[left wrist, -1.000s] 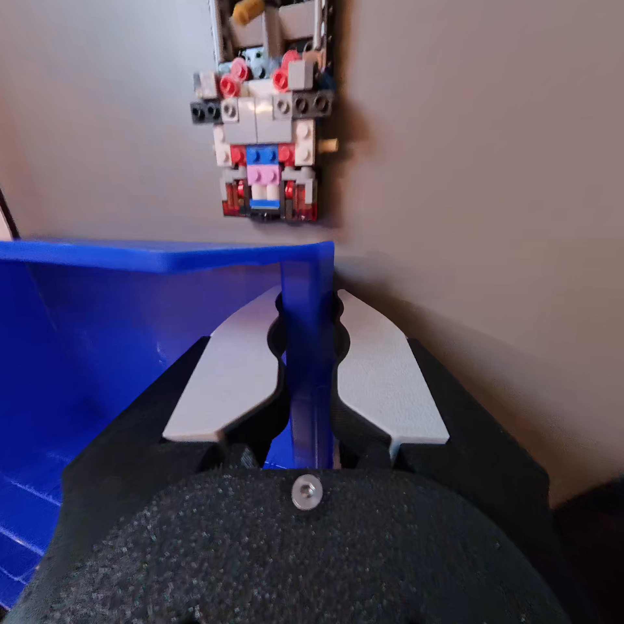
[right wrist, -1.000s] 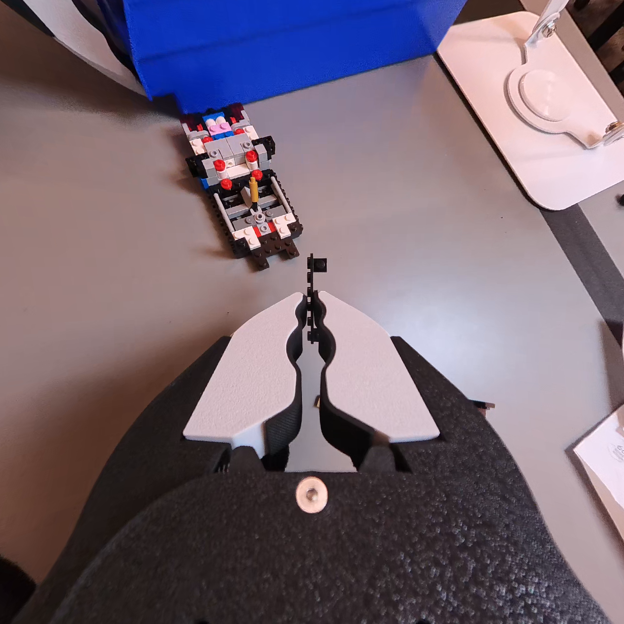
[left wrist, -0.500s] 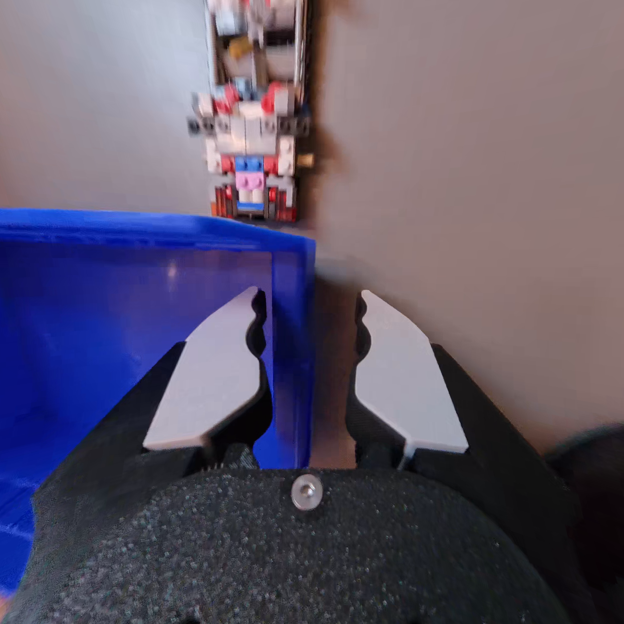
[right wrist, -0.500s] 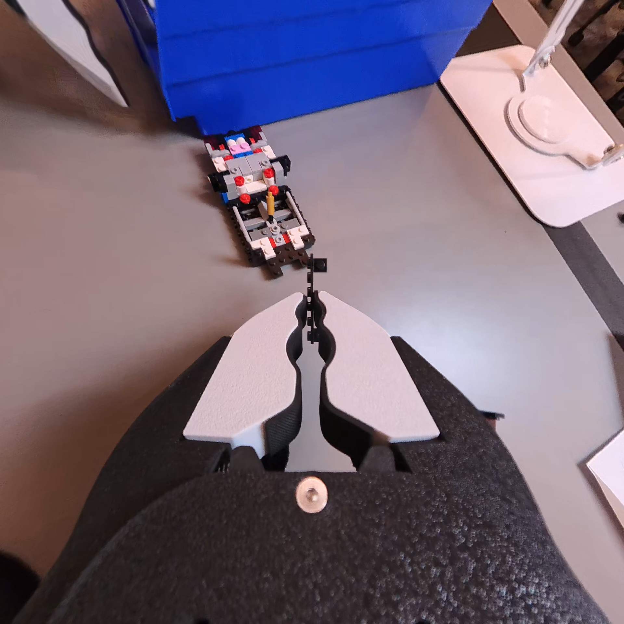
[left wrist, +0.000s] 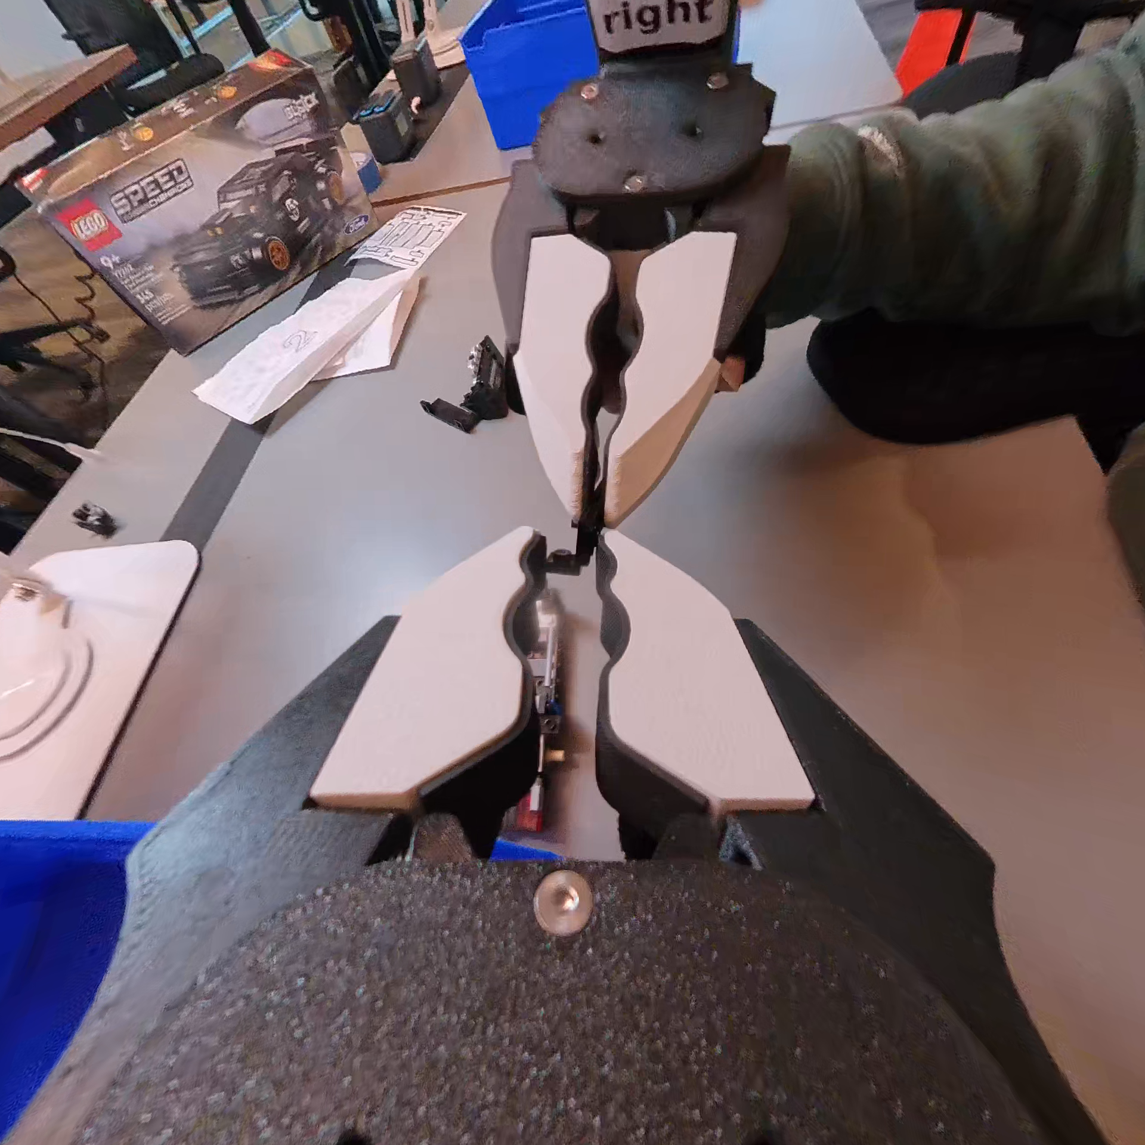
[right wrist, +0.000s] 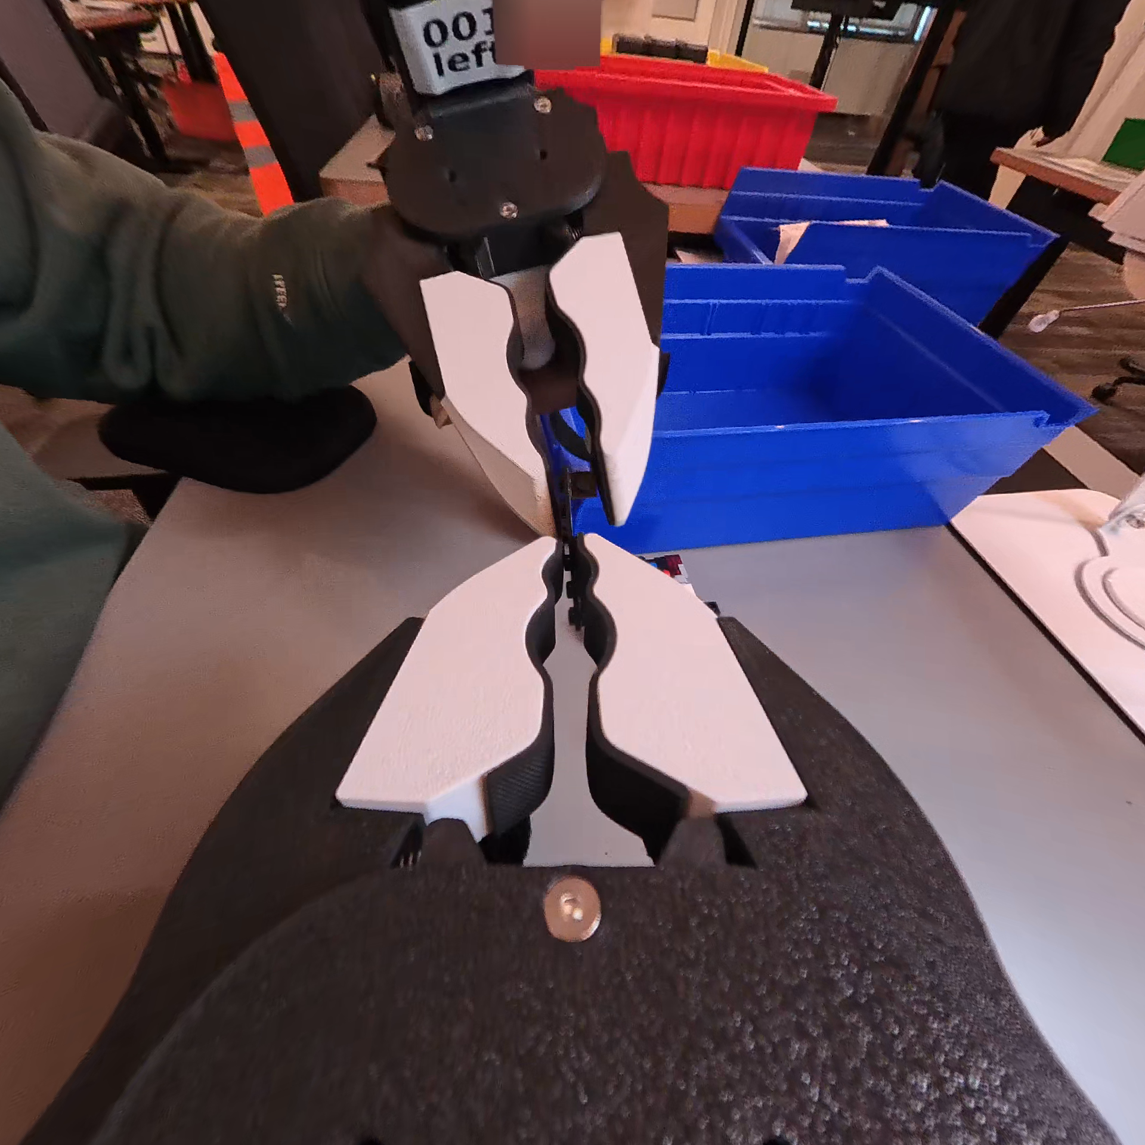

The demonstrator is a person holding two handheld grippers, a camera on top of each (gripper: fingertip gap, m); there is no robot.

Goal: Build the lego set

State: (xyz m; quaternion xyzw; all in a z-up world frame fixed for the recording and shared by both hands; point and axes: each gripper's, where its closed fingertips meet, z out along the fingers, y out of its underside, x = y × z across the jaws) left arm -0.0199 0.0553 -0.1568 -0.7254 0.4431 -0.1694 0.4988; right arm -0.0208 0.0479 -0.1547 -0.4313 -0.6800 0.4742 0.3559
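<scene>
My right gripper (right wrist: pixel 569 545) is shut on a thin black brick piece (right wrist: pixel 567 526), held edge-on above the grey table. My left gripper (left wrist: pixel 570 548) meets it tip to tip. Its pads (left wrist: pixel 538 557) are closed on the small block at the free end of that same black piece (left wrist: pixel 582 545). The right wrist view shows the left gripper (right wrist: pixel 579 508) with the piece pressed between its two fingers. A partly built brick car (left wrist: pixel 545 681) lies on the table below the left jaws. A corner of it shows in the right wrist view (right wrist: pixel 672 567).
A blue bin (right wrist: pixel 836 458) stands just behind the car, with more blue bins and a red bin (right wrist: pixel 681 124) beyond. A toy set box (left wrist: pixel 204 204), paper leaflets (left wrist: pixel 322 347), loose black parts (left wrist: pixel 477 390) and a white base plate (left wrist: pixel 80 650) lie on the table. Both grippers' tips are close together, under 4 cm apart.
My left gripper let go of the blue bin's wall, opened wide, swung up to face the right gripper and closed on the black piece's end. My right gripper rose, still holding the piece.
</scene>
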